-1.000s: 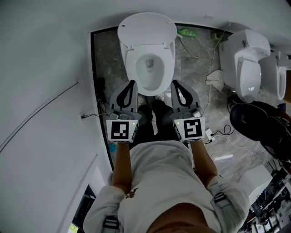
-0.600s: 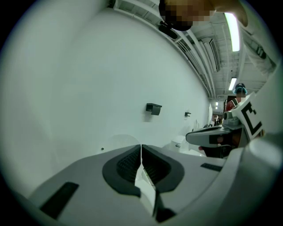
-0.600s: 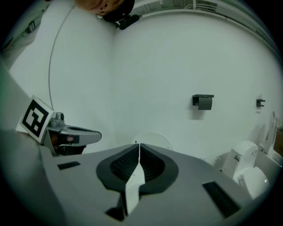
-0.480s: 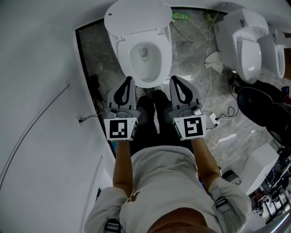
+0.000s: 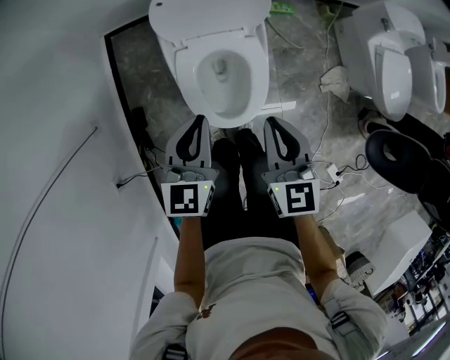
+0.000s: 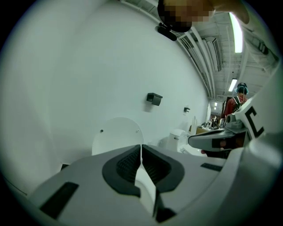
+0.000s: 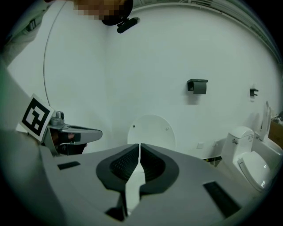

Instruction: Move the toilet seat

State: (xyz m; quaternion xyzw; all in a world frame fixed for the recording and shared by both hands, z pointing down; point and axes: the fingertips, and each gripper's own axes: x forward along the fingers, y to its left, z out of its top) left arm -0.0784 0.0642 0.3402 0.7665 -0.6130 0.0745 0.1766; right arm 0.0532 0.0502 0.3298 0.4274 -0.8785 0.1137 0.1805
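A: Jaws first, how do yours stand?
B: My left gripper [image 5: 200, 121] has its jaws pressed together on nothing, and my right gripper [image 5: 270, 121] is the same. I hold them side by side, apart from each other, both tipped a little downward.
A: And the toilet seat?
B: The toilet seat [image 5: 184, 70] lies flat on the rim of the toilet [image 5: 225, 84] straight ahead of me. The lid [image 5: 211, 17] stands up behind it by the white wall [image 5: 56, 105]. From the head view my two tips sit near the bowl's front edge, one to each side, neither touching it.
A: Anything else nearby?
B: A second toilet [image 5: 390, 63] stands to my right on the grey marbled floor [image 5: 295, 77], cables [image 5: 327, 112] trail between the two, and a black holder [image 7: 197, 86] is fixed to the wall
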